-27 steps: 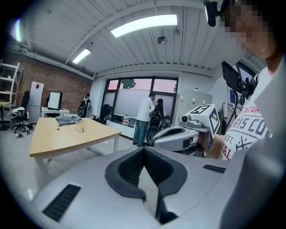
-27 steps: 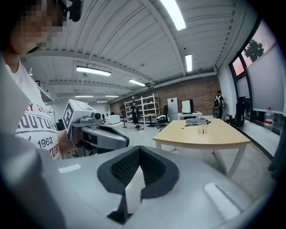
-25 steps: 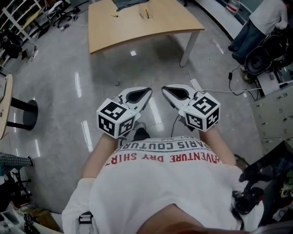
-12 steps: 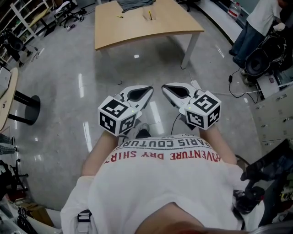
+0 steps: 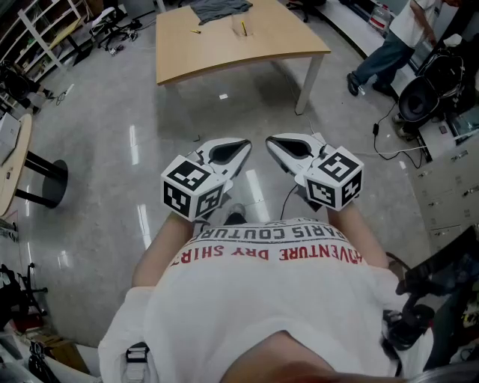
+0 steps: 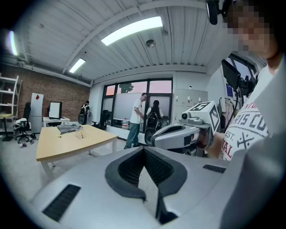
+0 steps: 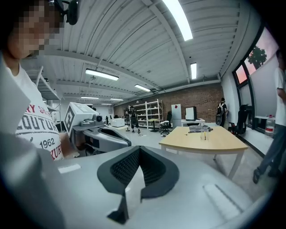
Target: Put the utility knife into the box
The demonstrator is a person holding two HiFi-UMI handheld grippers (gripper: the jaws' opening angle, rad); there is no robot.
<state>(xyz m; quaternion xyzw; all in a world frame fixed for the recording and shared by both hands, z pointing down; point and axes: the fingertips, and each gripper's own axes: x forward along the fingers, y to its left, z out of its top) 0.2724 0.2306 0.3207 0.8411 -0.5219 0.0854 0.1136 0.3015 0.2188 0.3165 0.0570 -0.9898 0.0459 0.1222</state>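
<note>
Facing far table (image 5: 224, 48) (hand-held grippers (image 5: 241, 148) (image 5: 272, 143) closed)

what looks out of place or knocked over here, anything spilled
Nothing looks spilled or damaged. The only untidy bits are a grey cloth crumpled at the far edge of the table and cables trailing over the floor on the right. The left claw and right claw are shut and empty.

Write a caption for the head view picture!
A person holds the left gripper and right gripper, both shut and empty, above the floor, facing a table.
</note>
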